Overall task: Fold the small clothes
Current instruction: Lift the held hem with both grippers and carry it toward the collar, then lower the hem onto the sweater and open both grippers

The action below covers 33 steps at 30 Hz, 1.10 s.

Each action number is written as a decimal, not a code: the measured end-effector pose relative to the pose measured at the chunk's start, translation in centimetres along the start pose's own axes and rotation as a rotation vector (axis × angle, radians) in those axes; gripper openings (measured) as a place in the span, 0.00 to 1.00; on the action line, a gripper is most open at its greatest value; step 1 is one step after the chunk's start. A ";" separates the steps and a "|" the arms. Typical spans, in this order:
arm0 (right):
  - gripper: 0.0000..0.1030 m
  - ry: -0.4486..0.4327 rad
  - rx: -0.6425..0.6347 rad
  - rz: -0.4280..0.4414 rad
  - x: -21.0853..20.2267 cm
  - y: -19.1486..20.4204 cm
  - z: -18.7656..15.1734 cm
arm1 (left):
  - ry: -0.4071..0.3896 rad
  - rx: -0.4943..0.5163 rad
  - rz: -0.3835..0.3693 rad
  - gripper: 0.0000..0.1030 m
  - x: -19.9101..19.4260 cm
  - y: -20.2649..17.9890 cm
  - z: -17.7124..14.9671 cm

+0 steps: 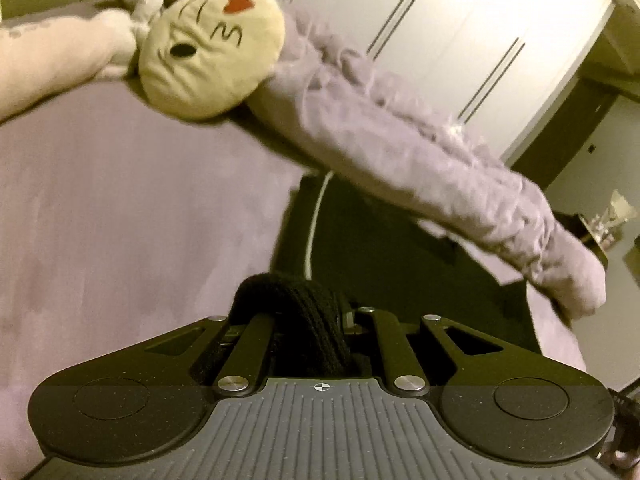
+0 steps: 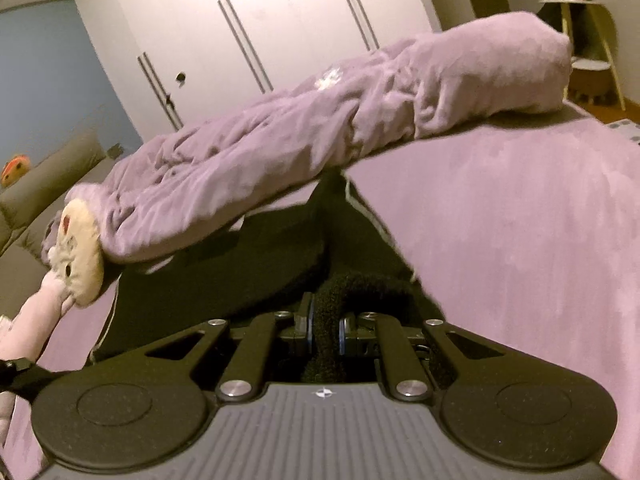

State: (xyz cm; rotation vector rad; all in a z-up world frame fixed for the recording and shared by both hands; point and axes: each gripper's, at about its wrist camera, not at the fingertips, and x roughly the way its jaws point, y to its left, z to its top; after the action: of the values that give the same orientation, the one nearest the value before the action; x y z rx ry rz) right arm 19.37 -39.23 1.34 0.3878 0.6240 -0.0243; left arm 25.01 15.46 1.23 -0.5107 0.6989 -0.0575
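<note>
A black garment with a thin white stripe (image 1: 360, 236) lies spread on a lilac bed cover (image 1: 132, 216). My left gripper (image 1: 308, 320) is shut on a bunched black knitted edge of it, which hides the fingertips. In the right wrist view the same black garment (image 2: 248, 256) stretches away from me, and my right gripper (image 2: 326, 328) is shut on another thick black edge of it, pinched between blue-edged pads. Both grippers are low over the bed.
A long rolled lilac blanket (image 1: 420, 152) lies across the far side of the garment, also in the right wrist view (image 2: 304, 136). A cream plush face cushion (image 1: 208, 48) and a pink soft toy (image 1: 60, 60) sit at its end. White wardrobe doors (image 2: 260, 20) stand behind.
</note>
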 end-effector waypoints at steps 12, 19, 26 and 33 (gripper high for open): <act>0.09 -0.146 -0.041 -0.119 9.7 2.0 8.7 | -0.150 0.009 0.033 0.11 8.4 -2.0 7.5; 0.09 -0.165 -0.080 -0.162 16.4 2.8 10.1 | -0.159 0.098 0.162 0.16 15.6 -3.8 8.5; 0.80 -0.245 -0.131 -0.196 16.2 2.6 8.0 | -0.270 0.204 0.222 0.84 15.4 -3.8 6.2; 0.73 -0.188 -0.243 -0.111 11.4 3.8 3.5 | -0.163 0.079 0.171 0.87 11.1 -0.8 2.8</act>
State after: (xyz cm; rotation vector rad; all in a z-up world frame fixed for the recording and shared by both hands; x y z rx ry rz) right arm 31.15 -35.92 -1.34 0.1130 0.4559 -0.0890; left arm 35.39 13.57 -3.29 -0.3741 0.5757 0.1156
